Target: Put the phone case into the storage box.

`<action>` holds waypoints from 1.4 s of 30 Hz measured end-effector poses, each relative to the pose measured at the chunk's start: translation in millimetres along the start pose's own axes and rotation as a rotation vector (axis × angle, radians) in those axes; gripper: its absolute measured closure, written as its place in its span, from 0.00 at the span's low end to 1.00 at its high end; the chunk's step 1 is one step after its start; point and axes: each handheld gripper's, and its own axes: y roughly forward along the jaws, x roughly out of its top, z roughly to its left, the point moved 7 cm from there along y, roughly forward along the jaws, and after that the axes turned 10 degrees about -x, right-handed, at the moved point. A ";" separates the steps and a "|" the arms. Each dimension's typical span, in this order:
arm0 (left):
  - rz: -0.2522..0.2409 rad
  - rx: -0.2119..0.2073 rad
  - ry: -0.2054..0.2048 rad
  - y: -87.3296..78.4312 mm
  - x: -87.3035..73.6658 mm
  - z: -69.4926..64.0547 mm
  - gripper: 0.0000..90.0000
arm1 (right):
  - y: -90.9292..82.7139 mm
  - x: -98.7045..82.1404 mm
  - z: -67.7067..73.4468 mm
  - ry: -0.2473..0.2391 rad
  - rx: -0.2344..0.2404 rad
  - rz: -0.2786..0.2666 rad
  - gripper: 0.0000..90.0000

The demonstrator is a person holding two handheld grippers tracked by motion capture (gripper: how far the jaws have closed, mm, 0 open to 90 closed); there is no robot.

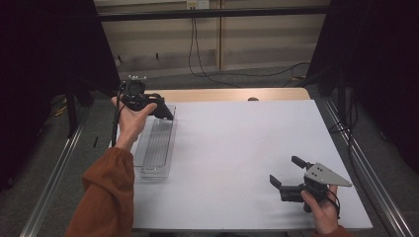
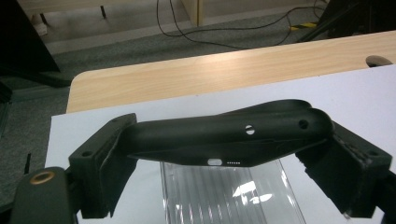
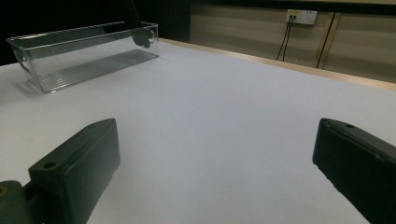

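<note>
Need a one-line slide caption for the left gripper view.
Left tool grips a black phone case by its ends above a clear plastic bin.

Rust-orange sleeve (image 1: 106, 192), black grippers

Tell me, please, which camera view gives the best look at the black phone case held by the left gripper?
The left gripper view: the black phone case spans the frame between the jaws, its holes plain, above the clear bin. The high view shows it small and dark at the left gripper. The right gripper view shows a dark bit at the bin's far end, too small to tell.
</note>
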 end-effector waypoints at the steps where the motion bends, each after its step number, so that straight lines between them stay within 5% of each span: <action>1: -0.004 0.005 -0.004 0.8 -0.5 1.1 0.16 | 0.0 0.1 0.0 -0.001 0.000 -0.001 0.01; 25: -0.030 0.027 -0.026 16.4 -2.8 5.6 0.15 | 0.2 -0.2 0.0 0.002 0.006 0.001 0.01; 32: -0.049 0.037 0.004 21.8 -0.6 0.7 0.14 | 0.9 -1.0 -0.3 0.003 0.006 0.005 0.01; 36: -0.055 -0.007 -0.026 26.0 -0.5 -2.6 0.14 | 1.2 -1.5 -0.2 0.003 0.007 0.008 0.01; 42: -0.059 -0.014 -0.021 30.5 -0.3 -4.7 0.12 | 1.2 -1.8 0.1 0.005 0.011 0.009 0.01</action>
